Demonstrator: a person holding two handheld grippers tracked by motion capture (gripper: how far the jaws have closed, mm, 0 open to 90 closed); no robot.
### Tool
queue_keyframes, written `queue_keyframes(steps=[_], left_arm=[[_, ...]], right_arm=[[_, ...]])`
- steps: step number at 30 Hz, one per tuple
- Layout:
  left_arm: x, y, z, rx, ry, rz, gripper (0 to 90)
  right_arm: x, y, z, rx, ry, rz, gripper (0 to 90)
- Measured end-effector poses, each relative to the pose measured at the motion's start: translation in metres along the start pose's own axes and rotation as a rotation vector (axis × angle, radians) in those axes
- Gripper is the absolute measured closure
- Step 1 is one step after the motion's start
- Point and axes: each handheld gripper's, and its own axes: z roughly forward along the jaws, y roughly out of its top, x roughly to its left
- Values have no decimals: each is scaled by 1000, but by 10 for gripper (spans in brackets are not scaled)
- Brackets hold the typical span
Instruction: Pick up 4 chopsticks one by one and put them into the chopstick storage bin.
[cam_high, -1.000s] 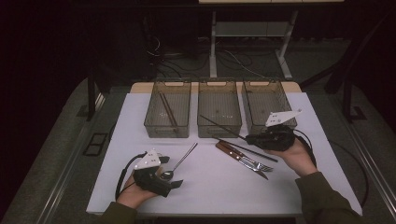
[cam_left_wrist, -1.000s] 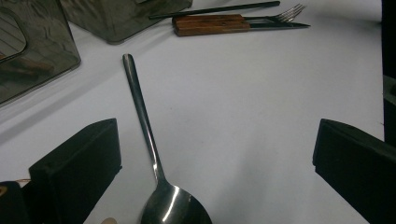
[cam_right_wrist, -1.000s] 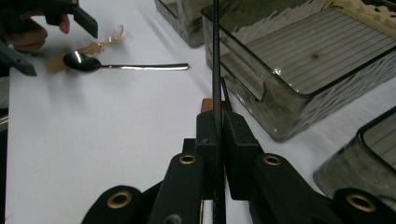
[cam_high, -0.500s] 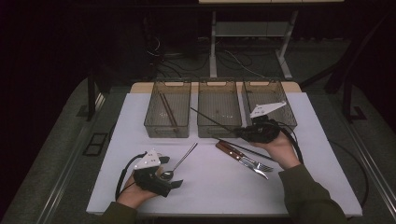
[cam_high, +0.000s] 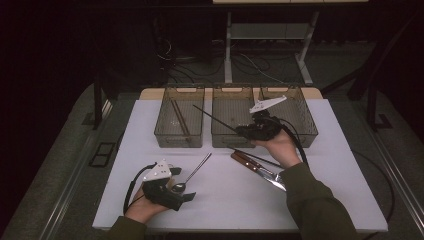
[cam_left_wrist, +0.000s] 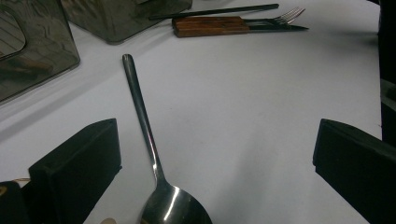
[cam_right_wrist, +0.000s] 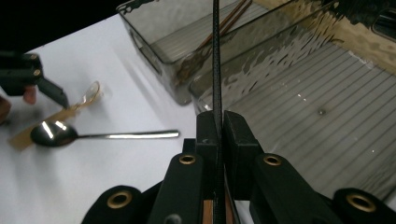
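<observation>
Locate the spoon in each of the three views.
High view: the spoon lies on the white table, lower left, bowl beside the left gripper.
Left gripper view: bottom centre between the open jaws, handle running up and left.
Right gripper view: left side, lying level, bowl to the left.
Shared landmark: the smoked bin holding chopsticks.

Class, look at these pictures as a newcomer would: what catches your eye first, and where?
The right tongs hold a thin black chopstick slanting over the middle bin of three clear bins. Nearer the person, a shiny spoon lies between the open left tongs. Wood-handled cutlery rests mid-table.
</observation>
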Motion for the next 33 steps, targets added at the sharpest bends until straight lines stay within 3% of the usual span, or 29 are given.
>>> queue_keyframes(steps=[16,33], left_arm=[[0,1,-2,-7,-2,-8,1],[1,1,-3,-22,-11,-8,1]], right_arm=[[3,43,33,32,-72,20,845],[0,89,99,89,-150,71,845]])
